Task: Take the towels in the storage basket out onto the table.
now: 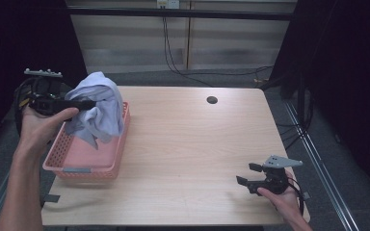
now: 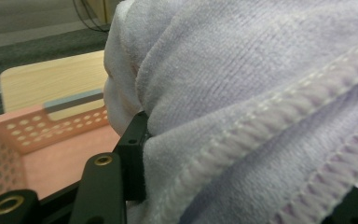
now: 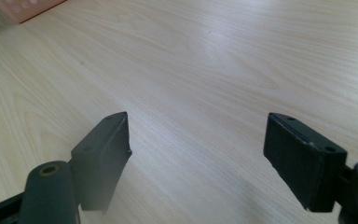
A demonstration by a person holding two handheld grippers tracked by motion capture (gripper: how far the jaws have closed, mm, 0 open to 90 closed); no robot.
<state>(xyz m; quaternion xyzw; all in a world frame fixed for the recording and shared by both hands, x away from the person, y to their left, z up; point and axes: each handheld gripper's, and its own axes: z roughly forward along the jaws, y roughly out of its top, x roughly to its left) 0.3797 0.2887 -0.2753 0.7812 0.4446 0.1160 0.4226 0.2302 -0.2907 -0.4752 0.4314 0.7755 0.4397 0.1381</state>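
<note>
The pale lilac towel [image 1: 98, 107] hangs bunched above the far end of the pink basket [image 1: 84, 161], its lower folds dangling toward the basket floor, pinched in the left hand-held gripper [image 1: 87, 103], whose jaws are clamped on a thick wad of the cloth near a stitched hem, as the left gripper view [image 2: 261, 116] shows up close. The step in hand looks like lifting the towel out of the basket, and doing it well probably means raising it until the trailing folds pass the rim before swinging it sideways over the counter [image 1: 192, 144]; otherwise the hanging cloth could snag the perforated wall and drag or tip the light basket. The grip takes in a bundle and not a single edge, so the pinch should hold firm while the towel travels. The right hand-held gripper [image 1: 246, 175] rests low near the counter's near right corner, jaws spread wide with nothing between them, well apart from the towel and well placed to take a free corner once the cloth comes over.
</note>
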